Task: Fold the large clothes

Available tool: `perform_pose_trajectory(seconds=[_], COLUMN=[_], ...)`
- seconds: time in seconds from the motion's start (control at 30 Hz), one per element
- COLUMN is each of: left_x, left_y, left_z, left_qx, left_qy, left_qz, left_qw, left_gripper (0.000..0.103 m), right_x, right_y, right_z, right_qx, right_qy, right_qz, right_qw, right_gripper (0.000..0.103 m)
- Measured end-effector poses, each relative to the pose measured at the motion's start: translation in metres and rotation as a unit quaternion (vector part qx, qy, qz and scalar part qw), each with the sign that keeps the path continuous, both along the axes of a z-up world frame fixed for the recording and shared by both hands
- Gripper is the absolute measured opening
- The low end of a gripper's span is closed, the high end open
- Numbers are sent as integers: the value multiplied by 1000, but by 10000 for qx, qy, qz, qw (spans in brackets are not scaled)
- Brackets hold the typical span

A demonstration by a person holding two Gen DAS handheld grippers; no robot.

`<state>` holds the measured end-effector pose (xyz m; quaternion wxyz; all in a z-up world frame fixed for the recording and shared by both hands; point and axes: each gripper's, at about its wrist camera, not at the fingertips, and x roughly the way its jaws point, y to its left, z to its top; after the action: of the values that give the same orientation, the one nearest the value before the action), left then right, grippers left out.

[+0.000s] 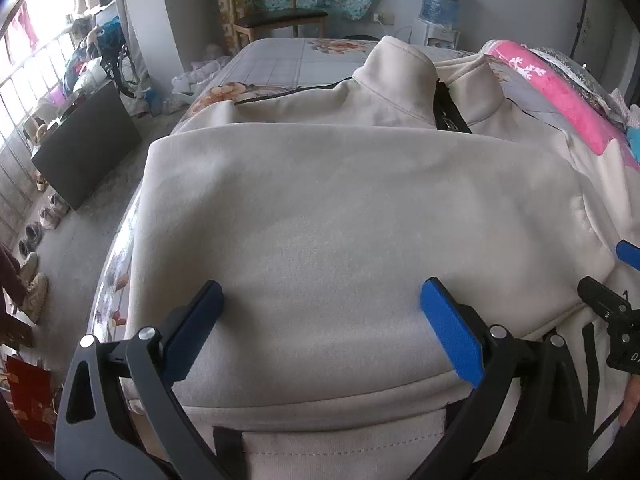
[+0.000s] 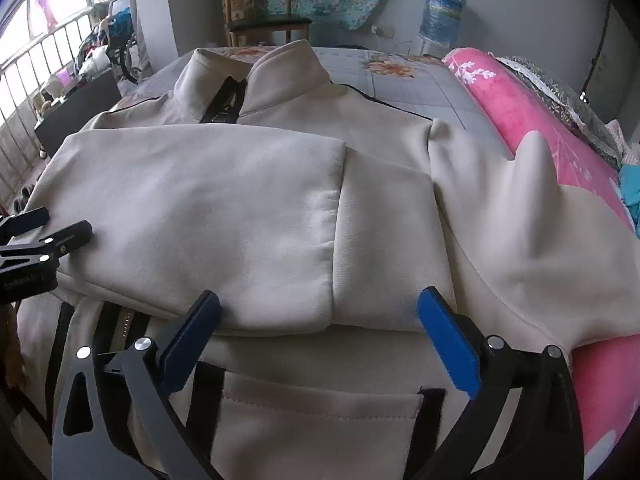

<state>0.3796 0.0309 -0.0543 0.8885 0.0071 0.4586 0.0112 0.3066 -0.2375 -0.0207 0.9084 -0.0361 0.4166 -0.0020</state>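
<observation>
With the jacket (image 1: 340, 220) lying collar-away on the bed (image 1: 276, 64), left sleeve (image 2: 192, 216) folded across the chest, I hold both the left gripper (image 1: 320, 312) and right gripper (image 2: 320, 320) released (nothing grasped), and should pinch the near hem evenly at both corners.

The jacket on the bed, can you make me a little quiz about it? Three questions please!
1. True or false: the cream jacket has both sleeves folded across its front.
2. What colour is the blanket beside the jacket? A) green B) pink C) black
3. Fill in: the left gripper and right gripper are both ____, holding nothing.

Key:
1. False. One sleeve lies folded across the chest; the other sleeve is spread out toward the blanket.
2. B
3. open
</observation>
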Motion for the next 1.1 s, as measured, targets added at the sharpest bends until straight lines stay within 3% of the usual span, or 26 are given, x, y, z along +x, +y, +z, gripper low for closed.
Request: perform_pose_trajectory(seconds=[1.1], left_x=[-4], left_y=[2], left_z=[1], left_qx=[-22], left_qy=[-26], left_qz=[-118], left_qw=[9999], left_gripper=[96], right_x=[0], right_y=[-4], right_z=[-2], right_qx=[129], right_qy=[-17], right_qz=[25], right_qw=[9999], right_gripper=[97])
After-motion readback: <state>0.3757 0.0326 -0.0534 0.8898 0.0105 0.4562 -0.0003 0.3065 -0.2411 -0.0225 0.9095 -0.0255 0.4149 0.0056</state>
